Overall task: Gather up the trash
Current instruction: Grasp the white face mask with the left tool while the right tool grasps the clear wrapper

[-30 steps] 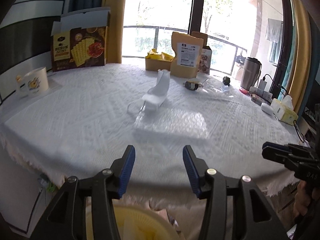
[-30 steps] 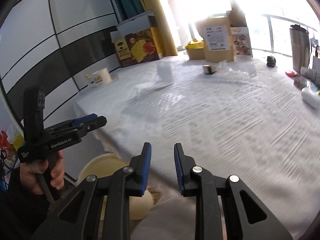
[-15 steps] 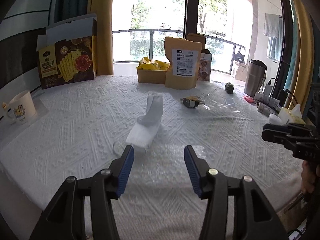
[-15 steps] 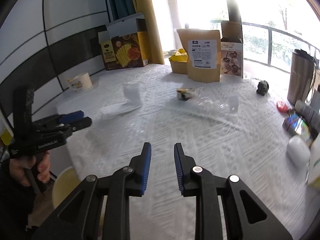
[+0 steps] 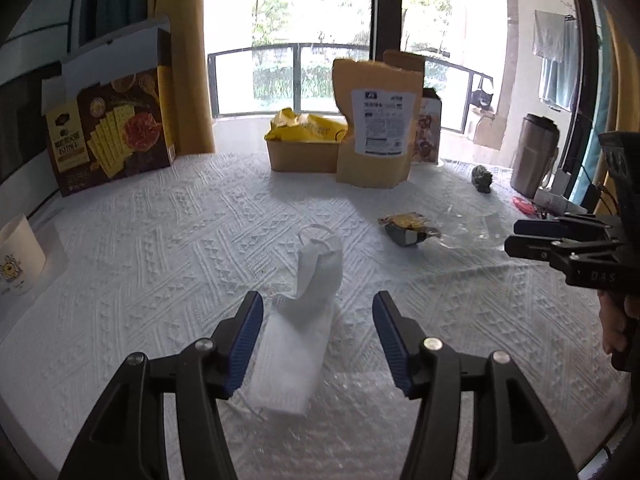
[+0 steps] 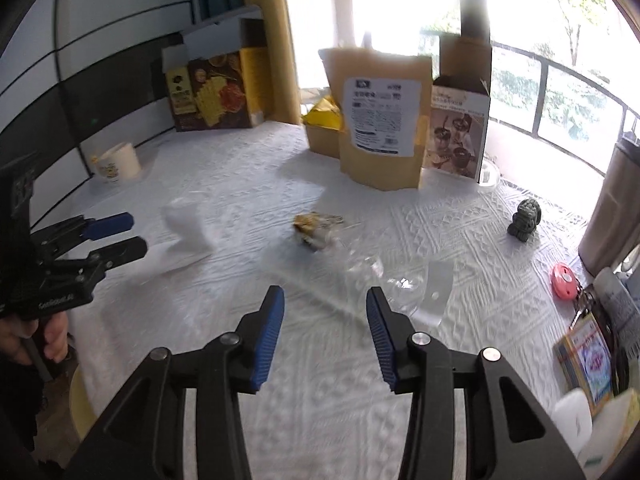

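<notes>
My left tongs are over the near part of the table, jaws opening, nothing pinched. The white face mask lies crumpled on the white tablecloth, its lower half showing between my blue pads, its folded upper end standing up just beyond them. The pads are not pressing on it.

My right tongs hang further along the table, jaws also opening and empty. Ahead of them sits the clear plastic wrapper, hard to read against the cloth. Just past that lies the small crumpled snack wrapper.

Step in hand, as I judge it: the left takes the mask, the right lines up on the clear plastic.

Notes for doing it well:
- Lower the left until the pads straddle the thick folded middle, not a thin edge or the ear loop.
- Keep the tips just off the cloth, or I will pinch the fabric too.
- The clear plastic is slippery and flat; come in low and catch a raised fold.

Behind stand the cracker box, brown pouch and paper cup; these look like goods, not trash.
</notes>
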A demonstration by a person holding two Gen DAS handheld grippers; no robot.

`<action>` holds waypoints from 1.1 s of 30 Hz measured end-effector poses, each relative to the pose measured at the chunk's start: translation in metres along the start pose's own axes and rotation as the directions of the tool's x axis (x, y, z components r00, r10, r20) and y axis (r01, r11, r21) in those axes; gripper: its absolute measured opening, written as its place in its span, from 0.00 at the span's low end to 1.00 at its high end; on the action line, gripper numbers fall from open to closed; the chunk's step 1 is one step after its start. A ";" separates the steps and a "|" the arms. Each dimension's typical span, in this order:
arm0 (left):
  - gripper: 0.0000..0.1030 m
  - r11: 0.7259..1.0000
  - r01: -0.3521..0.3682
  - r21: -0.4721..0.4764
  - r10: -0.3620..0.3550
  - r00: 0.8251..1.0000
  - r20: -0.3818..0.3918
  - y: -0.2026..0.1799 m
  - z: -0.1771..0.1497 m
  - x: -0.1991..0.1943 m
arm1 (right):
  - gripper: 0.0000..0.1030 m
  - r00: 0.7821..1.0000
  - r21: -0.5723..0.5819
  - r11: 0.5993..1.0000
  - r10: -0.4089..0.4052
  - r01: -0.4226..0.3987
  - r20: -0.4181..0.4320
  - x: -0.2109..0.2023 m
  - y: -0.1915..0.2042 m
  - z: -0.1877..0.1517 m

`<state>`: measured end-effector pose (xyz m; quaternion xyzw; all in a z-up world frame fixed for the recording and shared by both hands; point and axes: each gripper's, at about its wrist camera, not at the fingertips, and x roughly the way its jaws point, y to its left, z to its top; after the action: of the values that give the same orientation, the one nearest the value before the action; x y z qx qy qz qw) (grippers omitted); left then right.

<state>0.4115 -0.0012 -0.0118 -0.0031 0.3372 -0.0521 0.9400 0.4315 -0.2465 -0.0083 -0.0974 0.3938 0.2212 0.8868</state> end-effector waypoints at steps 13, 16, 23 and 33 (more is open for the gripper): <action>0.55 0.999 0.028 -0.017 -0.029 0.998 -0.059 0.013 0.012 0.047 | 0.39 0.996 -0.068 0.996 -0.062 0.057 -0.071 0.077 -0.005 0.020; 0.55 0.999 0.050 -0.020 -0.051 0.998 -0.044 0.013 0.012 0.045 | 0.39 0.996 -0.080 0.995 -0.070 0.066 -0.052 0.077 -0.004 0.023; 0.07 0.999 0.036 0.033 -0.036 0.999 -0.010 0.007 0.010 0.034 | 0.21 0.993 -0.103 0.988 -0.116 0.111 -0.035 0.065 -0.004 0.018; 0.03 0.993 0.033 0.111 -0.041 0.997 0.071 -0.014 0.009 -0.011 | 0.20 0.988 -0.155 0.976 -0.146 0.151 0.044 0.015 0.020 0.005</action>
<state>0.4073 -0.0146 0.0022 0.0404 0.2992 -0.0880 0.9493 0.4346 -0.2221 -0.0158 -0.1930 0.3523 0.1862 0.8966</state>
